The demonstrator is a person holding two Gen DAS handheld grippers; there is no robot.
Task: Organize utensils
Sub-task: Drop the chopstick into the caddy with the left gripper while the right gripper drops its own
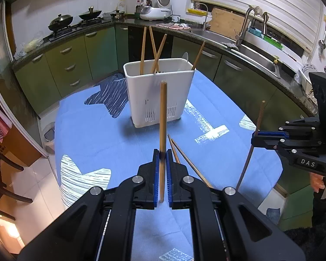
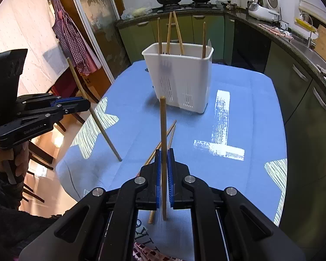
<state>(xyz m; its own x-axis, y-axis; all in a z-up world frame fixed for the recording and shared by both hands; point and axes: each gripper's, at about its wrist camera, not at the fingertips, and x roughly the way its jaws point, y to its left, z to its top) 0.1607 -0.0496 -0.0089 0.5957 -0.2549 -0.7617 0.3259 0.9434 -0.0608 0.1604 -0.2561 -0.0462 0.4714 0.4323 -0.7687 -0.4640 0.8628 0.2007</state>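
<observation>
Matt black plastic is seen on the left gripper [image 1: 163, 154] and the right gripper [image 2: 164, 152], with ribbed blue pads [image 1: 156, 174] and bright metal pins. A smooth, pale wooden chopstick [image 1: 163, 117] is clamped in the left one, and a similar wooden chopstick [image 2: 163, 130] in the right. The utensil holder [image 1: 160, 95] is made of smooth white plastic, slightly glossy, with slotted vents low down. The table [image 1: 97, 134] is covered by a matt blue cloth printed with white, streaky patches. The sink [image 1: 256, 58] is of brushed metal, and the cabinets [image 1: 71, 65] are finished in glossy green.
</observation>
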